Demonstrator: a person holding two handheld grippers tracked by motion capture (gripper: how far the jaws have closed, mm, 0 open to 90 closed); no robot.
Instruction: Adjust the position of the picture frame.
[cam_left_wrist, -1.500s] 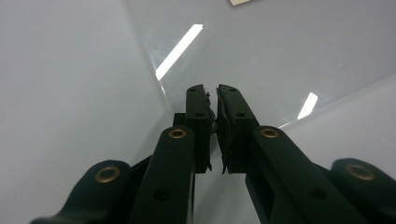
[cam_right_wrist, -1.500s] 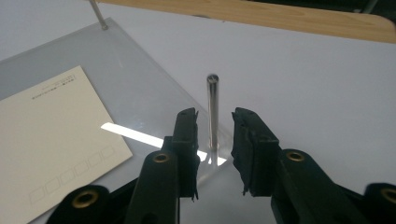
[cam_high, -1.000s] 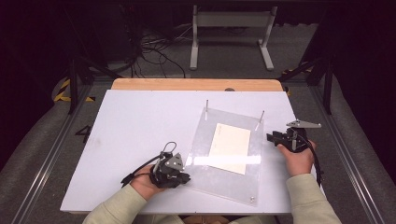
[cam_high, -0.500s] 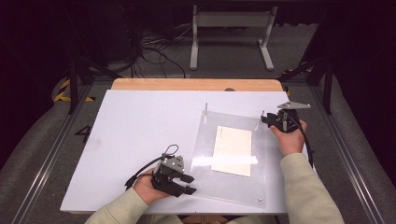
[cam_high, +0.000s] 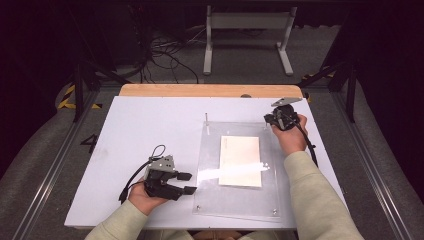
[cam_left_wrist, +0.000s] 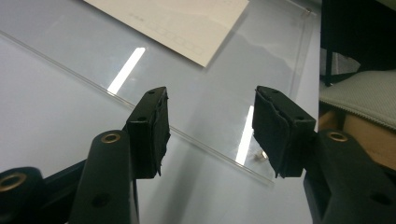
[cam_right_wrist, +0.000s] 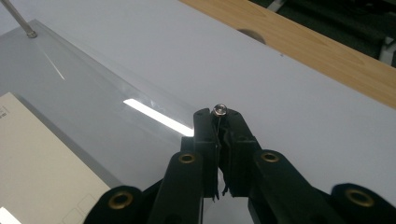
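A clear acrylic plate (cam_high: 240, 197) lies on the white table (cam_high: 145, 125) with a cream paper sheet (cam_high: 240, 161) on its middle. A thin metal pin (cam_high: 206, 120) stands upright at the plate's far left corner. At the far right corner my right gripper (cam_high: 271, 119) is shut on another upright pin (cam_right_wrist: 219, 110), whose round head shows just above the jaw tips of the right gripper (cam_right_wrist: 218, 123). My left gripper (cam_high: 189, 183) rests by the plate's near left edge. In the left gripper view it (cam_left_wrist: 210, 126) is open, straddling the plate edge (cam_left_wrist: 210, 144) with nothing between the pads.
A wooden strip (cam_high: 210, 90) runs along the table's far edge, with a notch (cam_right_wrist: 252, 35) in it near the right gripper. A small screw (cam_left_wrist: 261, 157) sits at the plate's near corner. Dark floor, cables and a metal stand lie beyond the table.
My right gripper has moved from the plate's right edge up to its far right corner and now grips the pin there. The plate has turned squarer to the table. The left gripper barely shifted.
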